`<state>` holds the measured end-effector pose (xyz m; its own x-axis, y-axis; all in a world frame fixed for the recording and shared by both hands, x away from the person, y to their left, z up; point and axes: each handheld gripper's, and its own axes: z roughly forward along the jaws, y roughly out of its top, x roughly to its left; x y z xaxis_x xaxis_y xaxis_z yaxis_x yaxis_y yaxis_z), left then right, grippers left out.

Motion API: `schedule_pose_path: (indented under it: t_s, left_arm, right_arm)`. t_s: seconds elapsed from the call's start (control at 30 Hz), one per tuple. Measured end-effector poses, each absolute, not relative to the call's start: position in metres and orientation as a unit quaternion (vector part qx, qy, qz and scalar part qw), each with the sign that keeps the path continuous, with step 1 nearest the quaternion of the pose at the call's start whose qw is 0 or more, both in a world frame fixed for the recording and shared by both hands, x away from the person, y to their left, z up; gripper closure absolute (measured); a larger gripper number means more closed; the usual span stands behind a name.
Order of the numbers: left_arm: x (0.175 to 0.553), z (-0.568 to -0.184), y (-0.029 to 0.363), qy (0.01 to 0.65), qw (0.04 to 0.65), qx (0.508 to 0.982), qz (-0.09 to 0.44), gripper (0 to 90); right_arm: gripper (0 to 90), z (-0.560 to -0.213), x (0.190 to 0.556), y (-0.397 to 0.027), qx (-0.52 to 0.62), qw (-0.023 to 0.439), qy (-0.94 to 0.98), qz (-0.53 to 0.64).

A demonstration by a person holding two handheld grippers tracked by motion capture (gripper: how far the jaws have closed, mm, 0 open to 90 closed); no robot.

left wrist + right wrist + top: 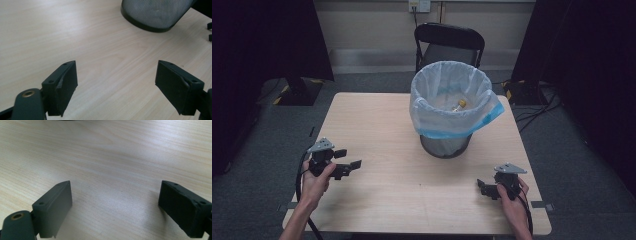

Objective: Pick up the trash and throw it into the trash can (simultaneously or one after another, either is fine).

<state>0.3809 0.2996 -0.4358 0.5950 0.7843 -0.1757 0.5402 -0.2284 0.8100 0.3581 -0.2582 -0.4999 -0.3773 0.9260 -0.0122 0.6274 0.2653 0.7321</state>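
No text, label, brand, number or sign can be read anywhere in these views. The wastebasket (pixel 446 145), its bag liner (pixel 452 107) and the wooden table (pixel 387 130) all carry plain, unmarked surfaces. The wall outlet (pixel 419 5) at the back is too small to make out.

A black folding chair (pixel 449 42) stands beyond the wooden table (pixel 377 120), on grey carpet (pixel 257 150)
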Motion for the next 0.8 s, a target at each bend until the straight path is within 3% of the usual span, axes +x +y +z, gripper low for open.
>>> schedule_pose_path:
  t_s: [0.6,0.8]
  left_arm:
    - [0.369,-0.493,0.293,0.439,0.355,0.813,0.145,17.2]
    - [0.365,-0.5,0.287,0.428,0.355,0.81,0.185,13.8]
  right_arm:
    - [10.9,-0.5,0.358,-0.258,0.51,0.227,0.762,0.328]
    - [10.8,-0.5,0.358,-0.258,0.51,0.227,0.762,0.328]
